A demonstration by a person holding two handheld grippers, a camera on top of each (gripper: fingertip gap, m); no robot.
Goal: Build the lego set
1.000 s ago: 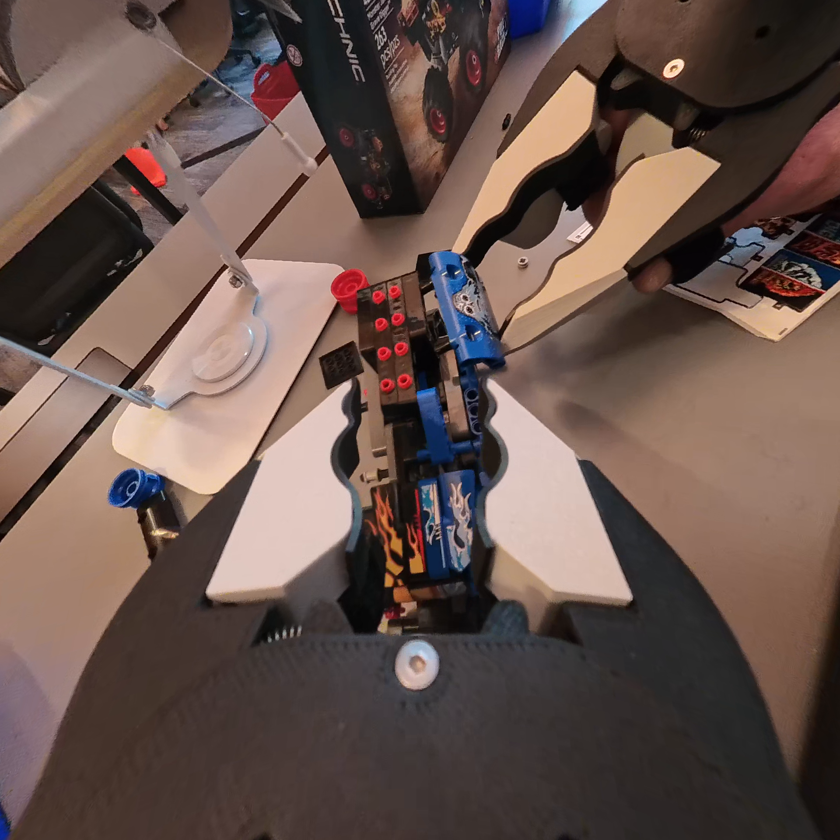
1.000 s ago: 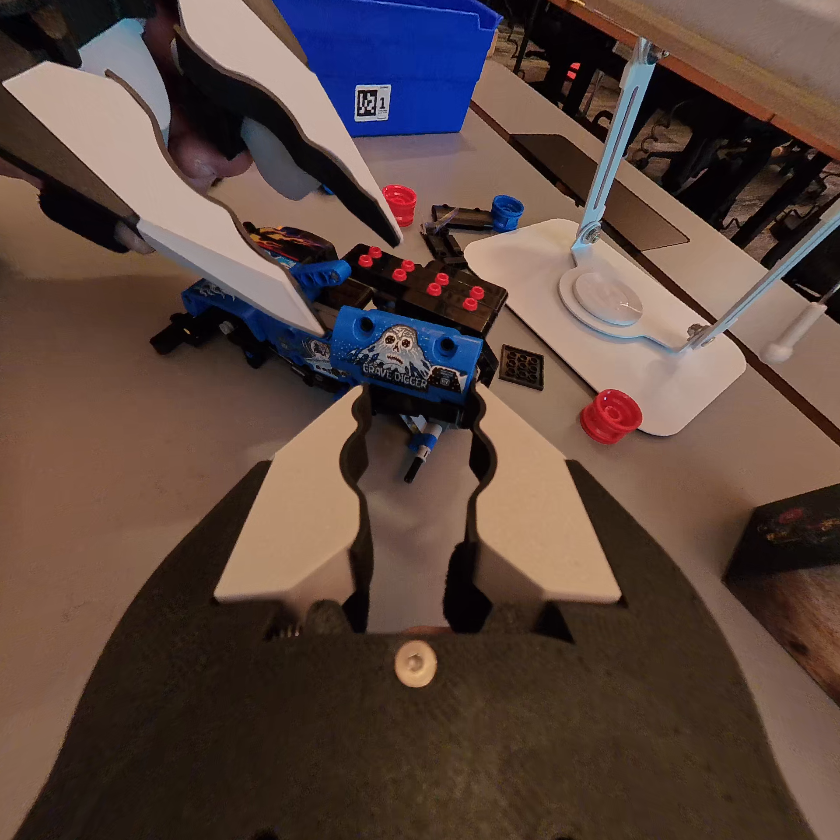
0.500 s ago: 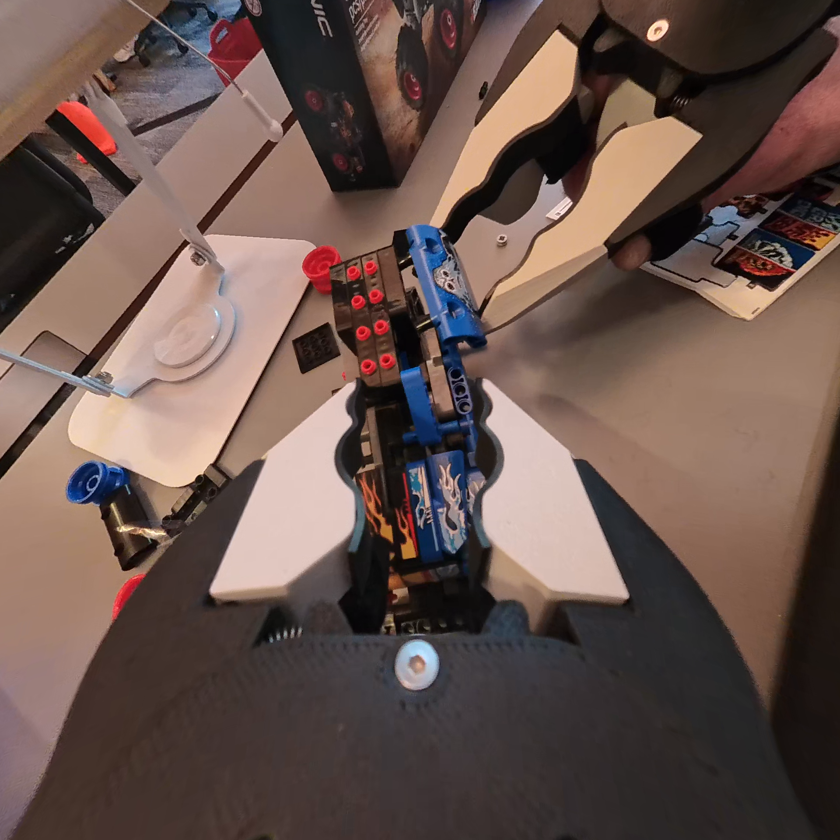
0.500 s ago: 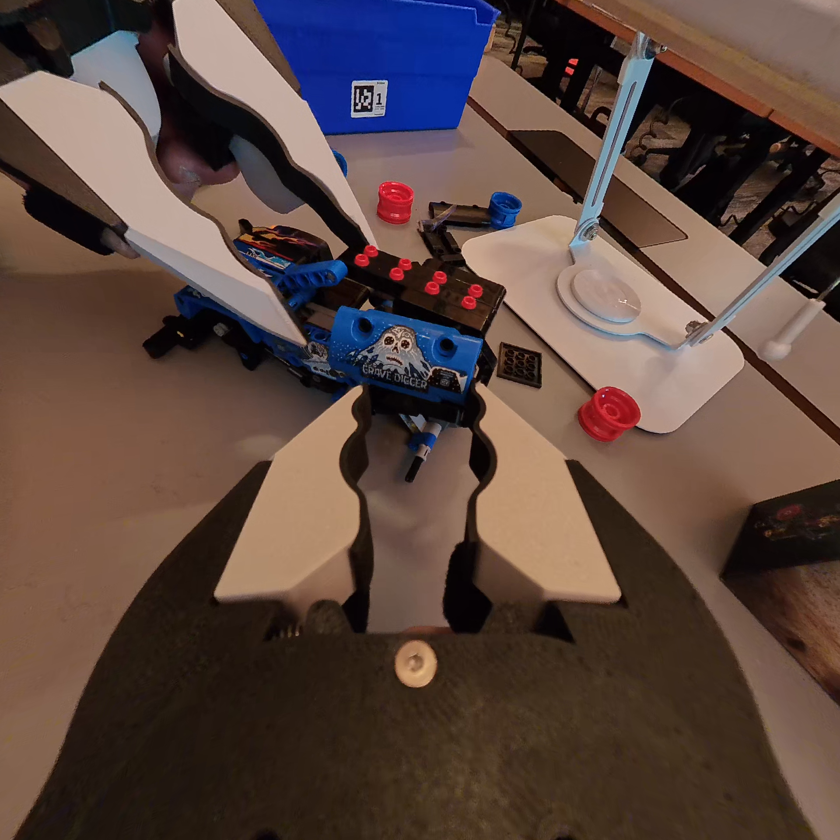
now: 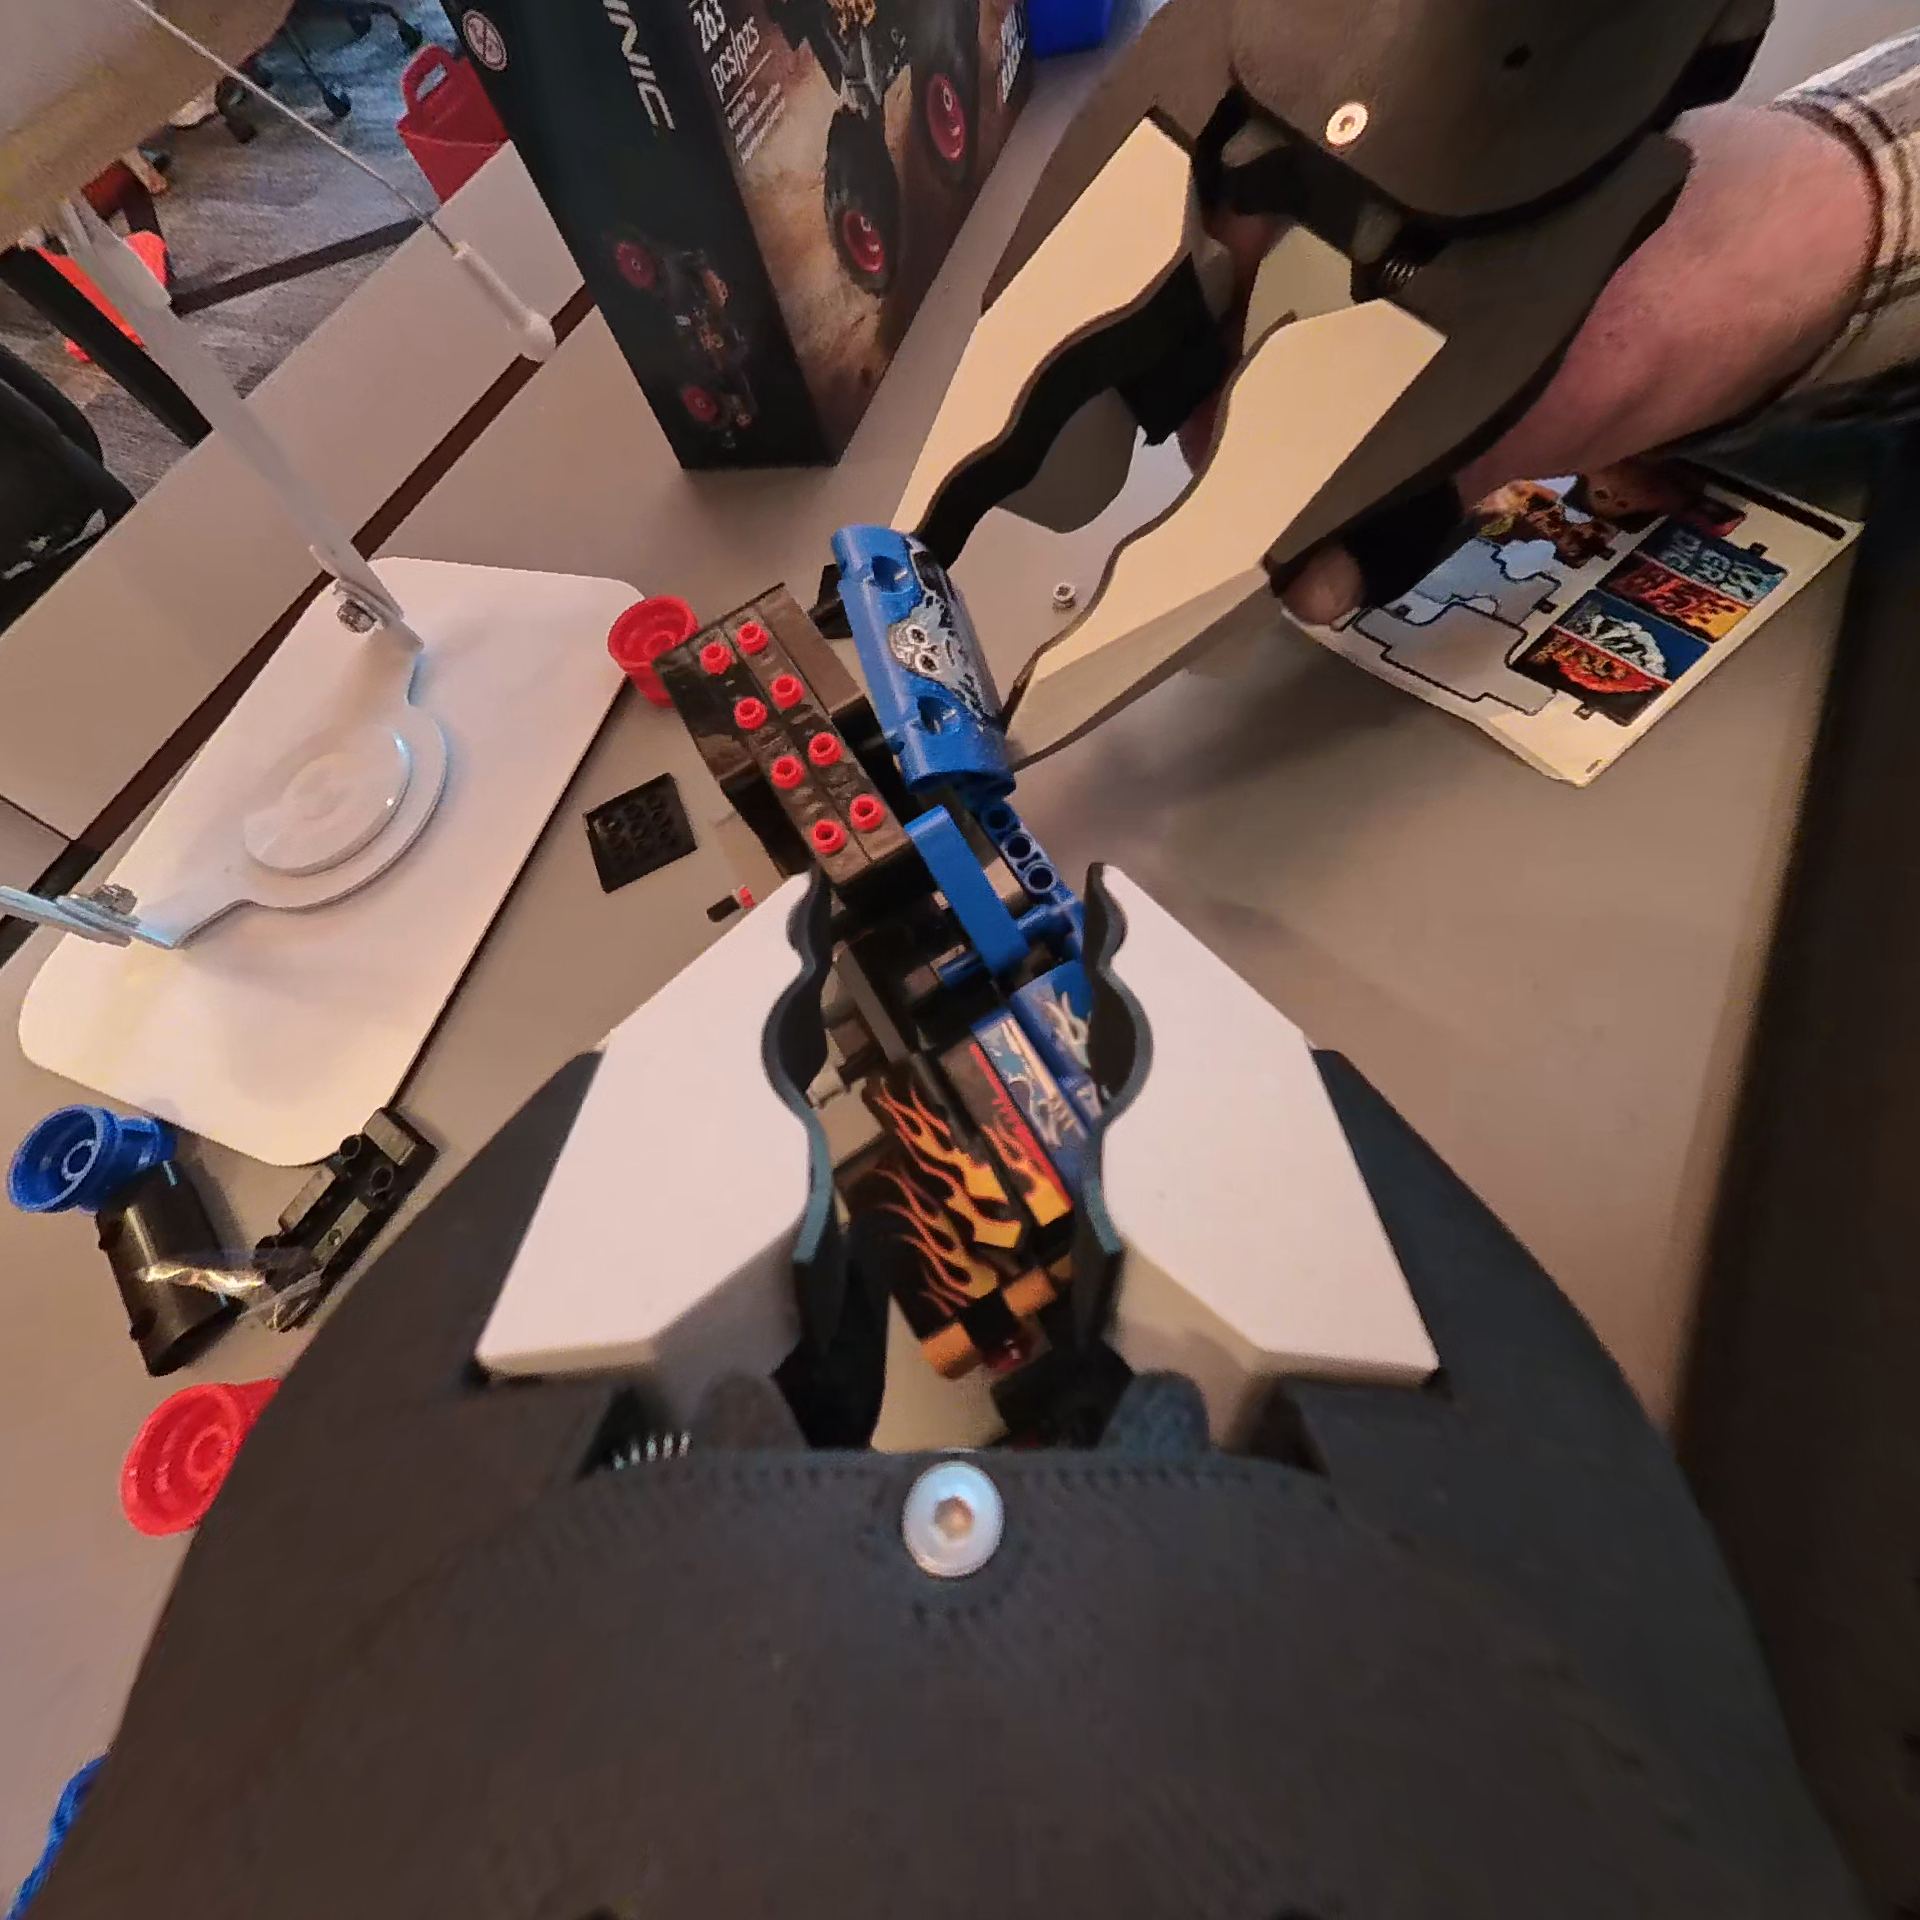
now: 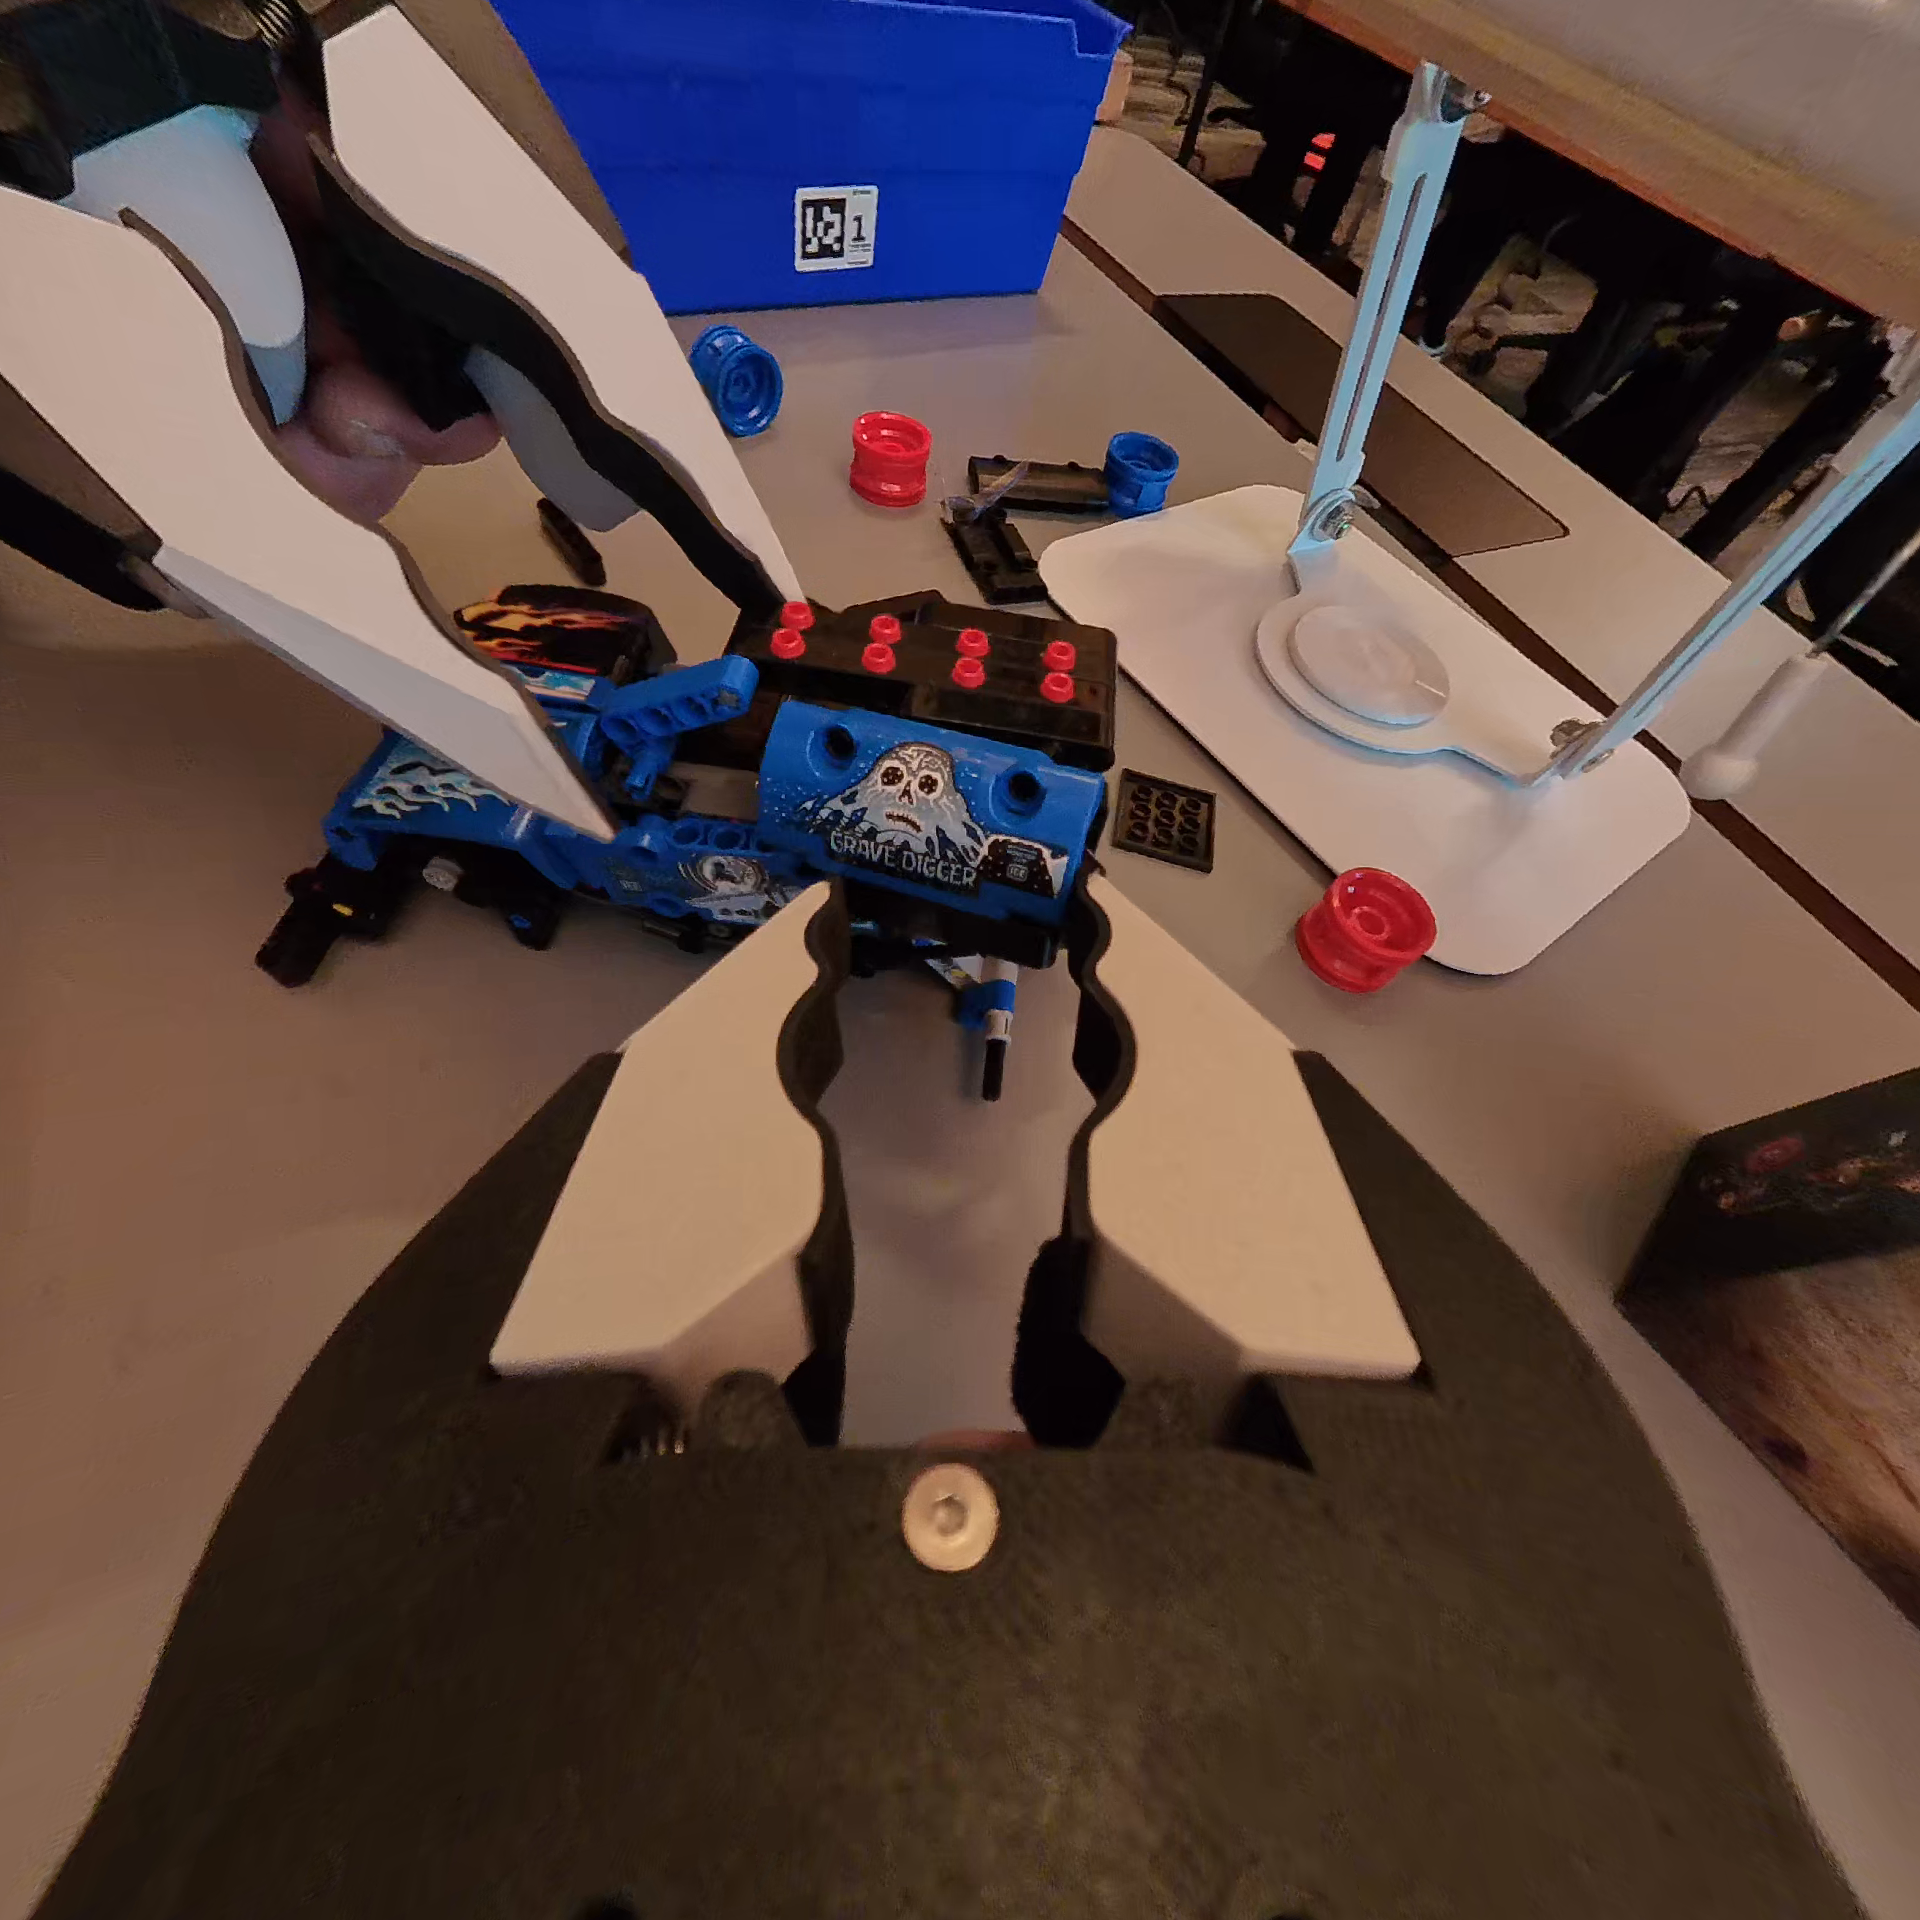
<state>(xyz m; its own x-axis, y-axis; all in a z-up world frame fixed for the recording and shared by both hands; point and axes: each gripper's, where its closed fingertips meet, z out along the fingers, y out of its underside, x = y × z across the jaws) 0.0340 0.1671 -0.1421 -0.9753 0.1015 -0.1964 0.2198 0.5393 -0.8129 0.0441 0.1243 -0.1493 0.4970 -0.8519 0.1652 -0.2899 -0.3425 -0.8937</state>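
Note:
The lego truck model [image 6: 914, 800] lies on the grey table: blue skull panel, black block with red studs [image 5: 790, 727], flame panels [image 5: 956, 1195]. My left gripper [image 5: 956, 894] is shut on the model's front half, which lies slanted between its fingers. It also shows in the right wrist view [image 6: 696, 712], straddling the model from above. My right gripper [image 6: 951, 899] has its fingertips at the blue skull panel's lower edge and is closed on that end. In the left wrist view [image 5: 966, 634] its tips sit at the panel's two ends.
A white stand base [image 6: 1403, 727] is right of the model. Loose red rims [image 6: 1366, 930] [image 6: 888, 457], blue rims [image 6: 738, 379] [image 6: 1141, 473], a black plate [image 6: 1166, 821] and black parts [image 6: 997, 545] lie around. Blue bin [image 6: 831, 135] behind. Set box [image 5: 779, 208] and sticker sheet [image 5: 1600, 613] nearby. The grippers' ends are close to 5 cm from one another. The black plate [image 6: 1166, 821] is about 11 cm from my right fingertips. My left wrist view [image 5: 645, 828] looks at it from another angle.
My left gripper has swung round on the model, which now lies slanted in its view. My right gripper stays at the blue panel. The model has shifted little.

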